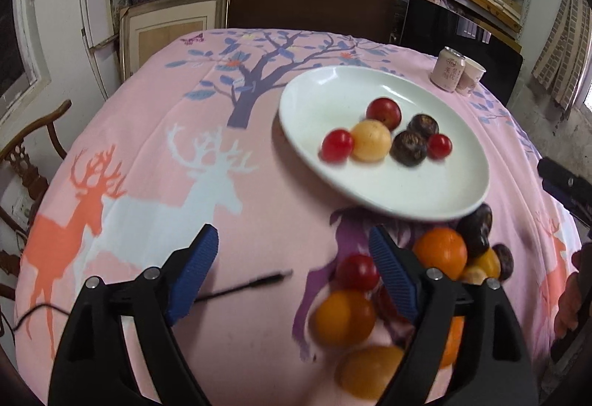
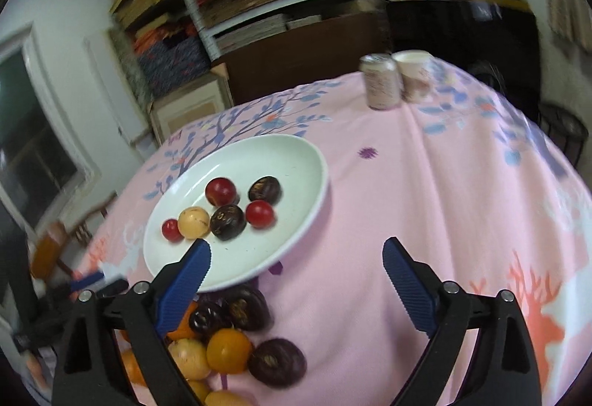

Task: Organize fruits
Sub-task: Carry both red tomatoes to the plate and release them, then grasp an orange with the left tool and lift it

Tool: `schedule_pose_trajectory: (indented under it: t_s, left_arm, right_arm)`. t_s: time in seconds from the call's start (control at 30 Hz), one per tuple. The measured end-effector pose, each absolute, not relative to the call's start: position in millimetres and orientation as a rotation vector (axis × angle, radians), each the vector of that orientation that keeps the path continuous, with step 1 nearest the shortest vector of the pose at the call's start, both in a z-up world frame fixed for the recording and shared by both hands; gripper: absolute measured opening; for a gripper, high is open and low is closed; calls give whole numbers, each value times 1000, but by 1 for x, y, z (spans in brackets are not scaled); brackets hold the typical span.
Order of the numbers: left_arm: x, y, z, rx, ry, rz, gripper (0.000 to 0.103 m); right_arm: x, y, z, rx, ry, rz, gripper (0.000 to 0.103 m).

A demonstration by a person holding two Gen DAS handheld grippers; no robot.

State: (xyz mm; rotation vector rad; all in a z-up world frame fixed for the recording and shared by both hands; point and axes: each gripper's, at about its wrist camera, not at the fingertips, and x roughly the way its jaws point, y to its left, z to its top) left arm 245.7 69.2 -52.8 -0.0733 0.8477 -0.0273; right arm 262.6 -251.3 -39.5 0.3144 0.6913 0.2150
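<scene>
A white oval plate (image 1: 314,102) (image 2: 296,162) on the pink tablecloth holds several fruits: red ones (image 1: 384,112), a yellow one (image 1: 370,140) and dark ones (image 1: 409,147). A loose pile of orange (image 1: 440,252) (image 2: 228,350), yellow, red (image 1: 357,271) and dark fruits (image 2: 276,362) lies on the cloth just in front of the plate. My left gripper (image 1: 292,258) is open and empty, hovering left of the pile. My right gripper (image 2: 296,258) is open and empty, above the plate's near edge and the pile.
A pink drink can (image 1: 447,69) (image 2: 381,80) and a paper cup (image 1: 471,74) (image 2: 414,75) stand at the table's far side. A thin black cable (image 1: 244,286) lies on the cloth. A wooden chair (image 1: 26,162) stands left. Shelves fill the back wall.
</scene>
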Motion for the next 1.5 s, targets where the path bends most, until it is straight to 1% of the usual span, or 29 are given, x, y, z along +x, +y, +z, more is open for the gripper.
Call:
schedule_pose_trajectory:
  t_s: [0.17,0.23,0.3,0.47,0.63,0.7,0.8,0.9,1.1,1.2,1.27,1.33,1.4,1.43,1.5]
  left_arm:
    - [211,80,-56,-125,834,-58,82]
    - [203,81,-56,-144,826,-88,88]
    - [197,76,-56,-128,822,-111,88]
    - [200,60,-65,-26,853,-76,88]
    - [209,63,-78,-23,921,-45,90]
    - [209,70,-77,-40,912,-15,92]
    - [204,86,-71,-78,875,46,92]
    - [200,94,-71,-116,878,46,91]
    - [201,75,-74,-42,888,-12,84]
    - [204,68,-73,-33,885,-60,72]
    - [207,58,-75,14,881,-73,72]
    - [210,47,-77,60,884,-94,64]
    - [211,38,-78,104,879,-99,64]
    - [213,35,-79,119,877,-102,60]
    - [219,36,-80,106,889,-121,56]
  right_arm:
    - [252,-279,-48,442,692,194,97]
    - [252,-283,-50,460,696,188,98]
    - [256,-282,-53,463,715,194,98]
    - [256,-277,-52,444,720,202,98]
    - [255,-280,-51,461,718,204,98]
    - [255,-281,-51,463,719,205,98]
    - [254,-282,-51,465,715,207,98]
    - [254,-282,-51,468,716,210,98]
    - [250,-277,-48,454,709,225,98]
    - [249,-275,-47,448,709,222,98]
    - [249,-275,-48,456,712,223,98]
    - [250,-276,-48,457,712,217,98]
    - [250,-277,-49,461,714,216,98]
    - [250,-276,-49,461,715,215,98]
    - [251,-276,-49,453,717,217,98]
